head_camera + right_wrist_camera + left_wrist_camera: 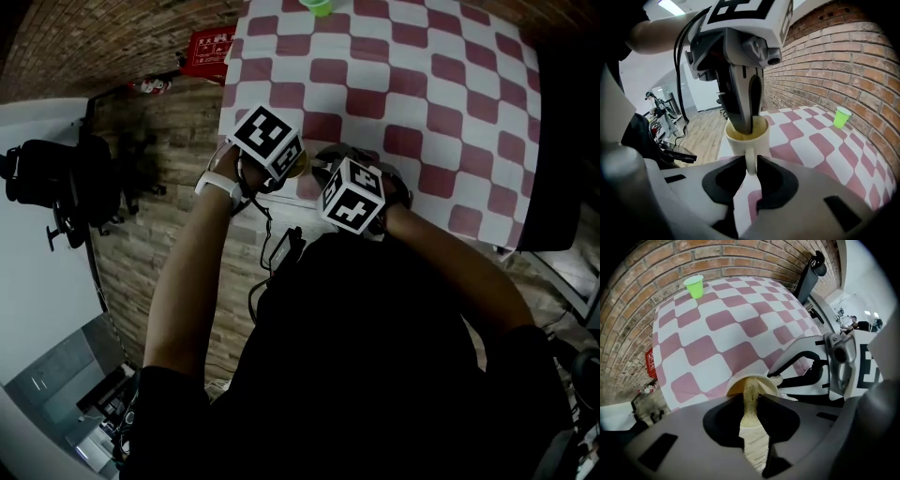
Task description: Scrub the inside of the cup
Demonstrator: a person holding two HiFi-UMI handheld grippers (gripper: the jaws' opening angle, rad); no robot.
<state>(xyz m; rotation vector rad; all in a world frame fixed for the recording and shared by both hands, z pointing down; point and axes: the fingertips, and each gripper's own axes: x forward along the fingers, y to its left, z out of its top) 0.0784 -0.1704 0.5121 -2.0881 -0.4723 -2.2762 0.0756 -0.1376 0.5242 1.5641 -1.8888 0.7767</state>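
**Scrubbing under way inside the cup**

The left gripper [751, 403] has its fingers [780, 414] pinching a tan, fibrous scrubber [751, 420]. The scrubber's tip is down inside the glossy cream cup [740, 139] at the near edge of the checked counter [740, 333]. The right gripper [750, 172] clamps the cup's loop handle [750, 161]. I judge the work mid-course; how clean the inside is cannot be told.

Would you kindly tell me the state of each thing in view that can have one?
Left hand-held gripper: shut on the scrubber.
Right hand-held gripper: shut on the cup by its handle.
Cup: upright, scrubber pushed inside it.
Green cup: upright, untouched, far across the table.
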